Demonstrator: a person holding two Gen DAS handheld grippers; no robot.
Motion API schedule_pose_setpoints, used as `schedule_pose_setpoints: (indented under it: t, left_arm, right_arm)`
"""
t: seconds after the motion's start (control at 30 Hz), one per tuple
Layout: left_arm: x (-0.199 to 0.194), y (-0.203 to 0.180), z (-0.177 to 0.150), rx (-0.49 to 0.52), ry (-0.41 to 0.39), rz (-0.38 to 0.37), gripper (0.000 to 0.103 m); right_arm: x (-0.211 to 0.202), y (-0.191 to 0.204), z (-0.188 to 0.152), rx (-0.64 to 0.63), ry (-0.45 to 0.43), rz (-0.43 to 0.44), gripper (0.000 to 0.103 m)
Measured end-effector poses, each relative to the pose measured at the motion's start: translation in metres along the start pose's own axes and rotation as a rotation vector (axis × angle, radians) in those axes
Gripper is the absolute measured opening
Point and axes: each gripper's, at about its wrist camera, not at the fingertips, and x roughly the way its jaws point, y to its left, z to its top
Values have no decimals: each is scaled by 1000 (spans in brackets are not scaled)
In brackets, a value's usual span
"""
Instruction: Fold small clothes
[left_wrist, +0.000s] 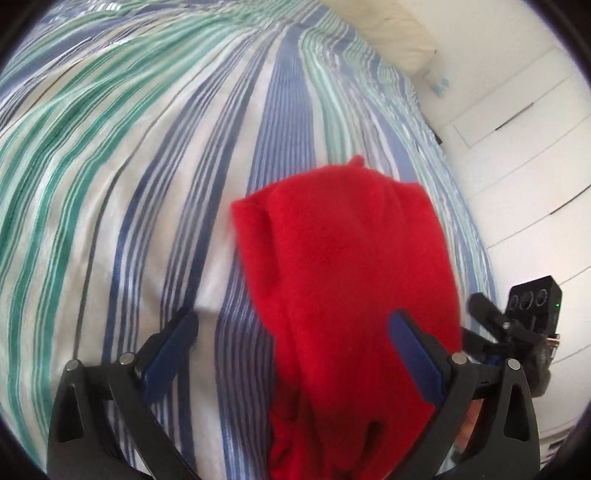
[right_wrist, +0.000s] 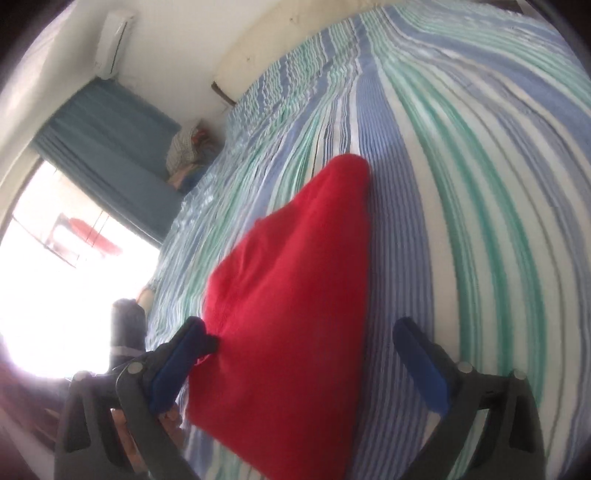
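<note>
Bed covered by a blue, green and white striped sheet (left_wrist: 147, 177); the folded red fleece garment (left_wrist: 343, 277) lies on it. Left gripper (left_wrist: 291, 347): jaws wide apart, garment between them, right blue pad over the cloth. Right gripper (right_wrist: 306, 350): jaws apart, garment between, left pad touching its edge.

red garment (left_wrist: 343, 258): soft matt cloth, slightly fuzzy
bedsheet (left_wrist: 147, 166): striped woven cloth, faint sheen
finger pads (right_wrist: 421, 365): blue, matt
curtain (right_wrist: 110, 147): matt cloth
</note>
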Motion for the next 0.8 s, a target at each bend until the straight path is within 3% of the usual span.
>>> schedule_pose_setpoints:
  t: [0.03,0.07,0.1,0.2,0.33,0.43,0.57,0.63,0.67,0.7,0.73,0.8]
  left_arm:
    - [4,-4,1,0,4,-24,96]
    - [9,-8,0,15,13,-15,60]
    - [17,-13,-2,41,38,7,27]
    - [11,-23,-1,73,1,34,23]
    - [-34,-44,9,142,-100,21,22]
    - [-73,-63,30,181,-171,-5,22]
    - [-115,-83,51,242,-242,4,22]
    - [-113,-80,56,256,-224,30,31]
    - [-105,-75,57,245,-198,60,48]
    - [-92,-64,57,230,-177,107,75]
    - [-84,-53,51,220,-165,176,84]
    - [-75,-30,28,231,-173,325,86]
  right_arm:
    - [15,-2,2,9,9,7,90]
    - [28,-1,2,-1,18,-12,78]
    - [39,4,1,-32,26,-67,57]
    - [50,33,-5,-157,-5,-234,34]
    - [27,85,-7,-328,-118,-302,30]
    - [5,124,2,-421,-209,-281,29]
    - [-23,164,25,-452,-308,-204,29]
    - [-27,173,34,-444,-320,-173,30]
    - [-25,174,37,-432,-312,-162,31]
    - [-20,170,38,-414,-298,-160,37]
    - [-13,162,37,-387,-270,-165,42]
    - [4,138,32,-343,-187,-247,84]
